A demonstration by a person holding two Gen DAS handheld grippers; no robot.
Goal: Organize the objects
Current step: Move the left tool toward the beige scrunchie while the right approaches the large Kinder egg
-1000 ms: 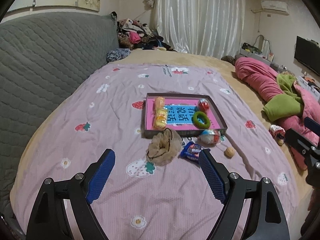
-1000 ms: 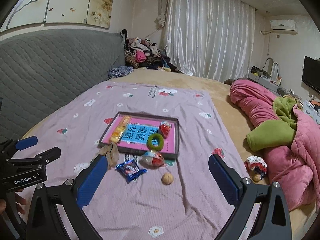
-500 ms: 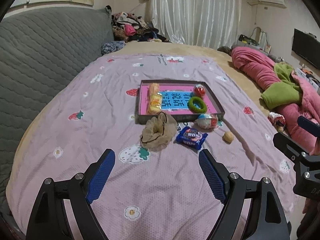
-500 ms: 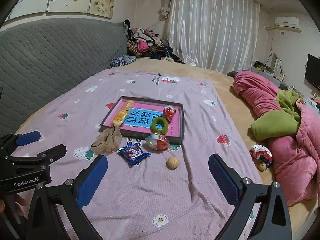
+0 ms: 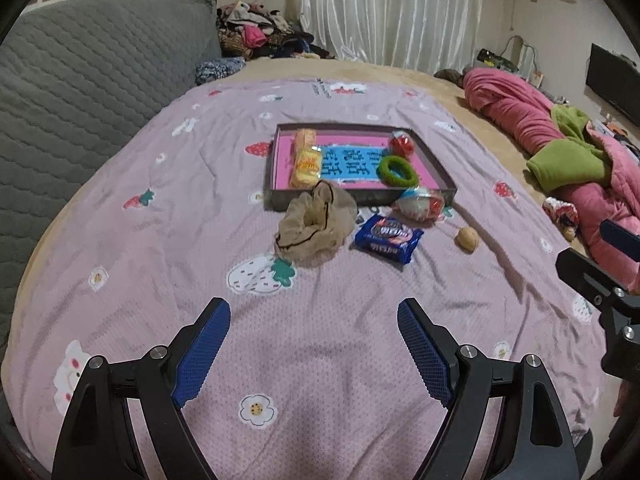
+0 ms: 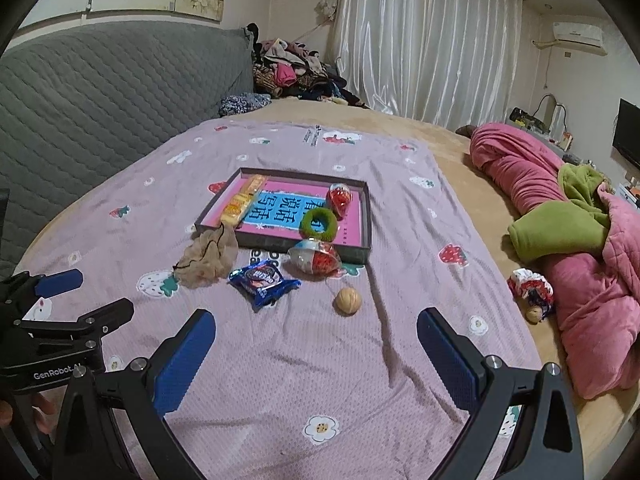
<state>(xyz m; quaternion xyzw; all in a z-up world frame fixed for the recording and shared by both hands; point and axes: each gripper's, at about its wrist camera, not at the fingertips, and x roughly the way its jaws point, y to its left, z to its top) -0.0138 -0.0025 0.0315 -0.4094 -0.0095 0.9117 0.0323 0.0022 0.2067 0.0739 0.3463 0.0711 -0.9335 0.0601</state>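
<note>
Left gripper (image 5: pixel 314 344) wide, empty, above lilac sheet (image 5: pixel 140 240). Right gripper (image 6: pixel 316 344) wide, empty. Tray (image 5: pixel 434 160) at 12 o'clock; beige scrunchie (image 5: pixel 316 226), blue cookie pack (image 5: pixel 388 238), walnut (image 5: pixel 467 239) just outside its near wall.

A: What lies around the bed (image 6: pixel 452 152)?

B: A grey quilted headboard (image 6: pixel 100 92) at nine o'clock, with a pile of clothes (image 6: pixel 296 72) at eleven beside white curtains (image 6: pixel 424 40) at twelve.

A: And to the right?

B: A rumpled pink quilt (image 6: pixel 580 288) with a green blanket (image 6: pixel 560 228) at three o'clock, a dark television (image 6: pixel 628 132) and an air conditioner (image 6: pixel 578 36) at two.
</note>
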